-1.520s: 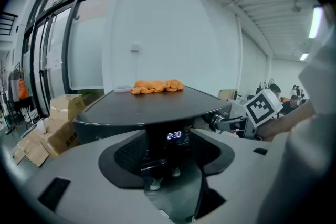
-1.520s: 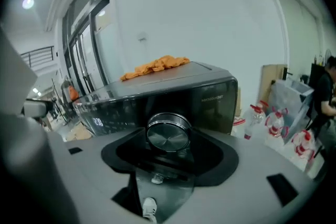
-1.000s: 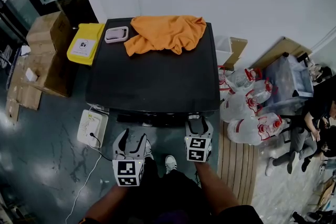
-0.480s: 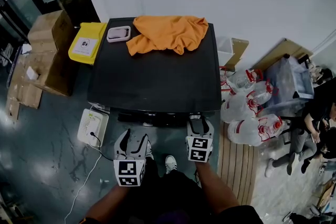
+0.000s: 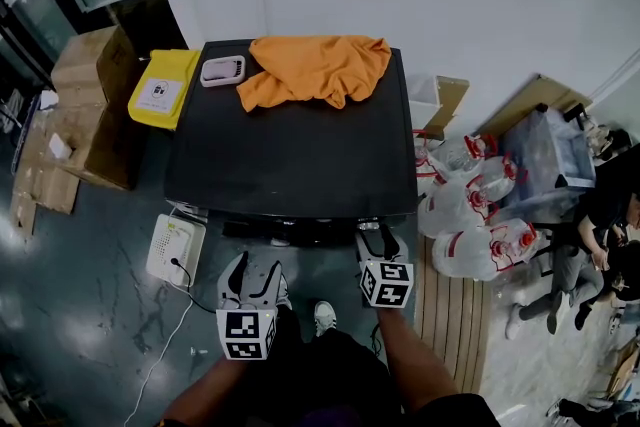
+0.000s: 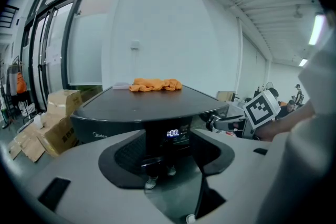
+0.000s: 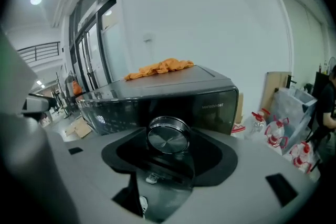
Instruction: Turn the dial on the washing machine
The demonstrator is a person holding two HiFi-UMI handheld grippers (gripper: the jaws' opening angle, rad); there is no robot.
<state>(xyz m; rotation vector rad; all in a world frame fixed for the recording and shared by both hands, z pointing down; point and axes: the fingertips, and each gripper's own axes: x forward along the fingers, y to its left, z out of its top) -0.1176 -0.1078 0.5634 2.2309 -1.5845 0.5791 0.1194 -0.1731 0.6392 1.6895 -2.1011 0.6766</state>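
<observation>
The right gripper point(image 5: 378, 239) has rolled about its own line since a second ago: in the head view its marker cube point(image 5: 387, 283) sat square to the front of the washing machine point(image 5: 290, 145) and is now tipped to one side, while the left gripper point(image 5: 252, 267) has kept its place. The dial point(image 7: 168, 136), a round brushed-metal knob on the right of the machine's front panel, stands between the right jaws. They are set wide, their pads look to lie against its rim, and they have just eased open slightly. That roll suggests the turning stroke is under way, though no view shows how far the dial has gone round. The left jaws stand wide apart with nothing between them, aimed at the panel. The lit display point(image 6: 173, 133) reads 1:00, the brand Midea point(image 6: 101, 135) is printed on the left of the panel, and the model code point(image 7: 212, 106) near the right corner seems to begin MH100, the rest being too small. An orange cloth point(image 5: 315, 67) lies on the machine's top.
</observation>
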